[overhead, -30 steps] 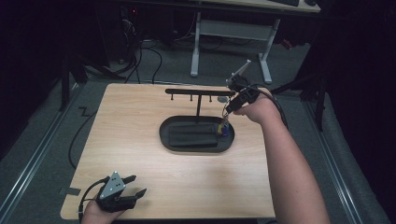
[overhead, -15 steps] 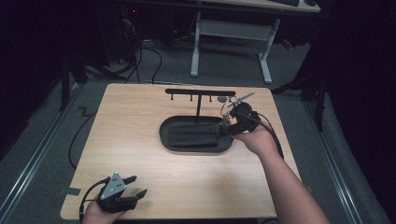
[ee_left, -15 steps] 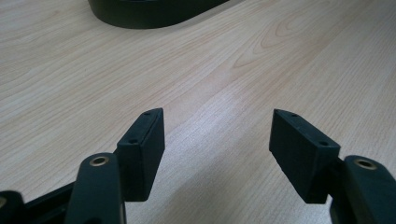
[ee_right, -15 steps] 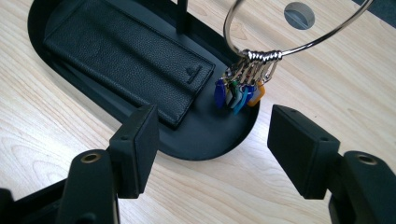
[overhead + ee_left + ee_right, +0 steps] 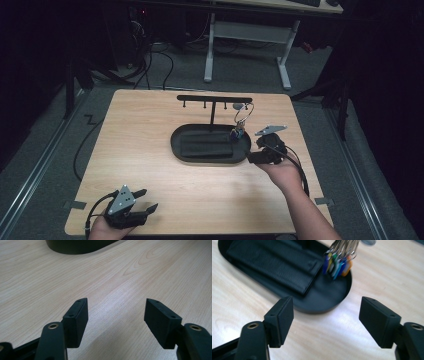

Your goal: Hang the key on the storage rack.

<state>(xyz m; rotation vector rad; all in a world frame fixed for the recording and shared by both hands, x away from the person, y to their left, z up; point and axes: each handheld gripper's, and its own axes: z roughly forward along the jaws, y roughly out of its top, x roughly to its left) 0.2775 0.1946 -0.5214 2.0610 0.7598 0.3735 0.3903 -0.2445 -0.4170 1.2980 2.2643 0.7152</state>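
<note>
While the left gripper [image 5: 131,209] rests at the table's [image 5: 150,130] near edge, well short of the black oval tray [image 5: 176,146], its jaws stand wide apart with bare wood between them, as the left gripper view [image 5: 116,320] shows. Farther in, the right gripper [image 5: 264,150] sits just beside the tray's right end, low over the wood. Its jaws have just been opening and now stand wide, with nothing between them; in the right gripper view [image 5: 325,320] they frame the tray's rounded end. Inside the tray lies a dark folded cloth [image 5: 274,265], filling most of the floor. At the tray's right end the bunch of coloured key tags [image 5: 338,262] hangs on its wire ring [image 5: 243,114], the tags dangling just above the tray floor beside the cloth. Rising from the tray's far side is the black T-shaped hook stand [image 5: 214,99], and the ring hangs from the hook nearest the bar's right end.
</note>
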